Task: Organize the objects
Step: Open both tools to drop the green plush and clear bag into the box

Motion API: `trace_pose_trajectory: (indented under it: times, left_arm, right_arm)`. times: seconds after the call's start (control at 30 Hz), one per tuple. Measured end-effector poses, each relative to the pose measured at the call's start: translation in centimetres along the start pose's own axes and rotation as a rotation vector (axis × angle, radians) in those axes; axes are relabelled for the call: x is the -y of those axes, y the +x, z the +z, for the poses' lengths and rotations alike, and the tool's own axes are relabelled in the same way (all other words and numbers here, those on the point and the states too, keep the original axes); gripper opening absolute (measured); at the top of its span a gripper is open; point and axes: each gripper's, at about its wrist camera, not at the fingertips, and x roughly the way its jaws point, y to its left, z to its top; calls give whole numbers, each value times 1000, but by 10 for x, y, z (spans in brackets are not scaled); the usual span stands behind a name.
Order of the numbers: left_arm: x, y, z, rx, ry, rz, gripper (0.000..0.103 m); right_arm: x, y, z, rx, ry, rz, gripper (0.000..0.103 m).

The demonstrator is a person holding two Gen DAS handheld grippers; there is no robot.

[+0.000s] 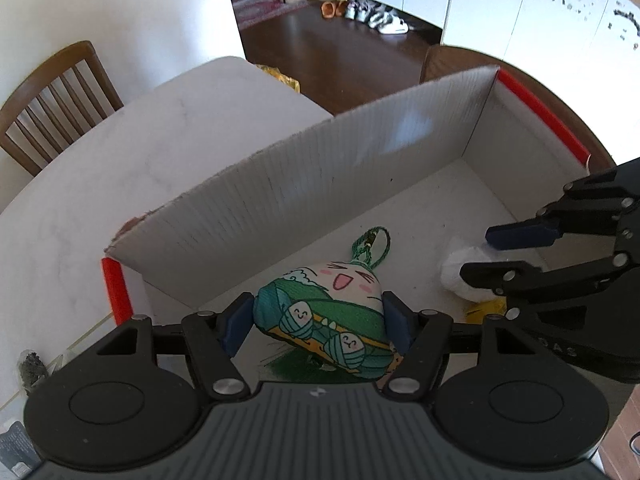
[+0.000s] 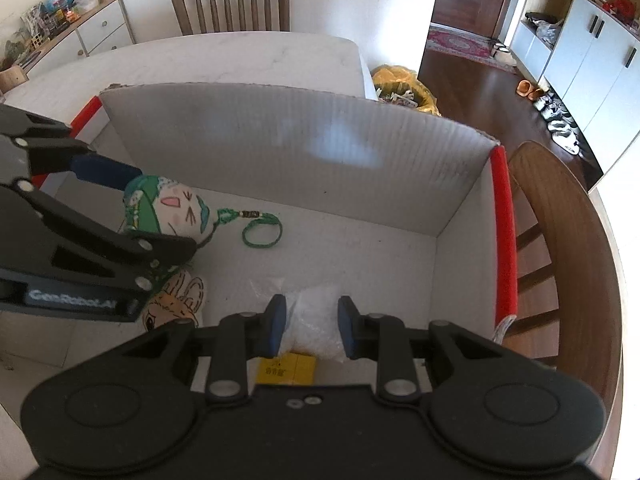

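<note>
Both my tongs are down inside the white box [image 1: 400,148], each with a thing to set down. My left gripper [image 1: 318,322] is pinching the plush toy [image 1: 320,312], pads pressed on both its sides, jaws fairly wide because the toy is fat; its green cord loop [image 1: 370,246] trails ahead on the box floor. My right gripper [image 2: 312,326] is pinching the white plastic bag [image 2: 314,312], jaws narrow, a yellow label [image 2: 286,368] showing under the near end.

To do this well I'd judge: lower until each thing rests on the floor before letting go; keep the two apart so they don't pile; spread the jaws fully, then lift straight up so the cord doesn't snag a finger.

In the box: the toy at the left side, the bag at the right near the red edge strip [image 2: 504,236]; a second cartoon-printed piece [image 2: 180,300] lies under my left tongs, can't tell what it is; otherwise bare floor. The box sits on the white table [image 2: 224,60].
</note>
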Motion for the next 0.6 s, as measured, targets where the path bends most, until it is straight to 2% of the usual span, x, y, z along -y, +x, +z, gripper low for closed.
trace_pose_trajectory:
  times: [0.2,0.43,0.6]
  left_arm:
    - [1,6,0,-26,-5,-20,71]
    - [-1,-6,-8,-6,-42,-75,73]
    - [-2,-23,-15,23,-51,-100,74]
  right_arm:
    - [8,-1,3,7,31,2,29]
    - [16,-21,1,43,67,27,33]
    - [21,-44,-2,81,89,43,40]
